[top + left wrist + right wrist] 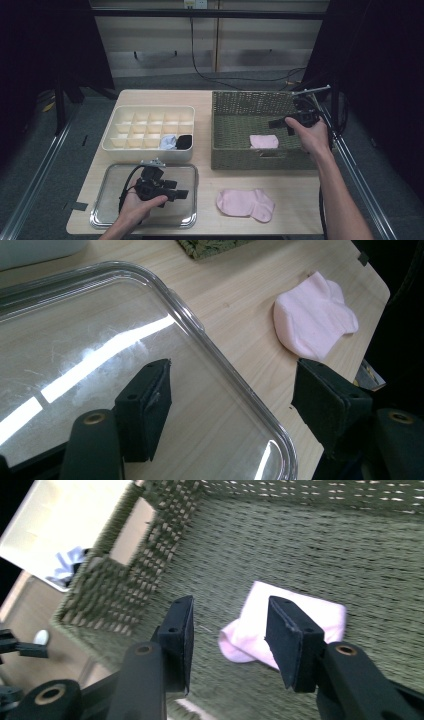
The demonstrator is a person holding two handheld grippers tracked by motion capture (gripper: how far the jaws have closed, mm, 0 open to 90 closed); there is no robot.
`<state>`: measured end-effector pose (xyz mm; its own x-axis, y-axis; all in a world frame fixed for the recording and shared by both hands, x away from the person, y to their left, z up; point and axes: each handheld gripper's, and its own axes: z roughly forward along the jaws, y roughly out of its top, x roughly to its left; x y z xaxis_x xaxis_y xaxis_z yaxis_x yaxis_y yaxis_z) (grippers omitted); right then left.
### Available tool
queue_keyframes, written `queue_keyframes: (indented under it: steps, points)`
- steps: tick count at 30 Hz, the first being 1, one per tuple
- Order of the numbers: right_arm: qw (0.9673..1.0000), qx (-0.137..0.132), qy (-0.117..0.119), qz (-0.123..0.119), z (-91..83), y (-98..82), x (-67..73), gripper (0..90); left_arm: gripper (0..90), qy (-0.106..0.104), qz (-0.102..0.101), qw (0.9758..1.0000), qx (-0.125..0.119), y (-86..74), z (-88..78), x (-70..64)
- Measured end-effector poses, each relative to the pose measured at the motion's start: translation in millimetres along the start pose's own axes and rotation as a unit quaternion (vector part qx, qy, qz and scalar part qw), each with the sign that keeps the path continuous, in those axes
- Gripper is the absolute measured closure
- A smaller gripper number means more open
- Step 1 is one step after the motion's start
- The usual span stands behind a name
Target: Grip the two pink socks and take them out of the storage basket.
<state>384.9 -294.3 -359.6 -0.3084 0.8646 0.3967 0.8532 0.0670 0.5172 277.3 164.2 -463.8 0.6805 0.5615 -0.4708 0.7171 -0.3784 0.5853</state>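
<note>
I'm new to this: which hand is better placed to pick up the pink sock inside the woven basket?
The right. Its gripper hangs open over the basket, aimed at that pink sock. The left gripper sits over the clear tray, far from it.

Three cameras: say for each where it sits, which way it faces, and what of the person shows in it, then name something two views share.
High view: above the table's near side, facing forward and down; both forearms, left gripper, right gripper.
Left gripper view: rides the left gripper, looks over the clear tray toward the pink sock on the table; own open jaws.
Right gripper view: rides the right gripper, looks down into the woven basket; own jaws apart.
Shared: the pink sock in the basket, also in the high view.
</note>
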Motion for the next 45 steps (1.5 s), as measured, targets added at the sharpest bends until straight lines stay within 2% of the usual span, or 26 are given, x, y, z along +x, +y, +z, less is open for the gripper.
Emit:
queue_keyframes:
  steps: [5,6,8,11,12,13,14,18,20,21,22,25,26,29,31,33,34,35,36,37,40,43,44,45]
  points:
    - [1.0000,-0.004,0.003,0.004,4.1,10.4,-0.2,54.9,31.9,0.000,0.003,1.0000,0.002,0.4,-0.2,-0.6]
    - [1.0000,-0.002,-0.002,-0.004,7.3,17.1,3.5,55.0,31.9,-0.001,0.005,1.0000,0.003,0.4,0.2,-0.3]
    - [1.0000,0.002,0.000,-0.004,10.1,20.3,3.9,55.3,31.8,-0.001,0.004,1.0000,0.003,0.4,0.7,0.1]
    - [0.9997,0.021,-0.015,0.003,23.3,27.3,0.0,55.2,31.8,-0.001,0.005,1.0000,0.004,-0.1,0.9,-0.1]
    - [0.9990,0.039,-0.021,0.006,34.5,29.0,-6.0,55.2,31.9,0.000,0.004,1.0000,0.003,-0.7,0.7,-0.3]
    - [0.9990,0.039,-0.021,0.006,34.5,29.0,-6.0,55.2,31.8,0.000,0.004,1.0000,0.003,-0.7,0.7,-0.3]
    - [0.9975,0.058,-0.039,0.005,45.9,29.2,-12.6,55.2,31.8,-0.001,0.005,1.0000,0.006,-0.9,0.2,0.2]
    - [0.9952,0.078,-0.056,0.018,59.5,28.1,-24.0,53.8,31.8,-0.001,0.002,1.0000,0.004,-1.0,0.0,2.0]
    - [0.9924,0.096,-0.072,0.029,69.3,26.9,-31.7,52.6,31.7,0.000,0.003,1.0000,0.003,-0.6,-1.0,3.1]
    - [0.9924,0.096,-0.072,0.029,69.3,26.9,-31.7,52.6,31.7,0.000,0.003,1.0000,0.003,-0.6,-1.0,3.1]
    - [0.9902,0.107,-0.086,0.028,75.0,26.5,-34.5,51.9,31.7,-0.001,0.002,1.0000,0.002,-0.5,-1.2,3.0]
    - [0.9894,0.113,-0.087,0.028,79.2,26.2,-35.8,51.1,31.6,0.002,0.005,1.0000,0.005,-0.5,-1.2,3.4]
    - [0.9871,0.124,-0.100,0.021,83.2,26.3,-35.5,50.4,31.5,0.002,0.005,1.0000,0.005,-0.7,-0.9,3.2]
    - [0.9863,0.127,-0.102,0.027,85.9,25.8,-38.6,50.2,31.6,0.000,0.006,1.0000,0.006,-0.9,-0.5,3.1]
    - [0.9841,0.138,-0.105,0.036,90.5,25.0,-44.4,49.2,31.6,0.002,0.005,1.0000,0.006,-0.8,-0.7,3.5]
    - [0.9837,0.140,-0.105,0.040,91.7,24.6,-46.0,49.1,31.6,0.002,0.003,1.0000,0.004,-0.7,-1.0,4.2]
    - [0.9817,0.153,-0.102,0.047,95.6,23.9,-49.4,47.6,31.6,0.001,0.004,1.0000,0.006,-0.6,-1.4,4.6]
    - [0.9817,0.153,-0.102,0.047,95.6,23.9,-49.4,47.6,31.6,0.001,0.004,1.0000,0.006,-0.6,-1.4,4.8]
    - [0.9786,0.164,-0.110,0.058,98.8,23.4,-53.4,48.7,31.6,0.001,0.002,1.0000,0.005,-0.9,-0.7,4.5]
    - [0.9786,0.164,-0.110,0.058,98.8,23.4,-53.4,48.7,31.5,0.001,0.002,1.0000,0.005,-0.9,-0.7,4.5]
    - [0.9757,0.164,-0.127,0.072,102.9,23.0,-58.3,47.1,31.5,0.001,0.006,1.0000,0.008,-1.5,-0.4,5.0]
    - [0.9746,0.170,-0.124,0.075,105.6,22.3,-60.7,44.9,31.5,0.000,0.003,1.0000,0.006,-1.4,-0.4,5.7]
    - [0.9719,0.181,-0.130,0.076,106.8,22.1,-61.8,44.2,31.6,0.002,0.002,1.0000,0.005,-1.4,-0.4,5.8]
    - [0.9709,0.182,-0.133,0.080,107.1,21.9,-62.6,44.2,31.6,0.001,0.004,1.0000,0.007,-1.3,-0.9,6.1]
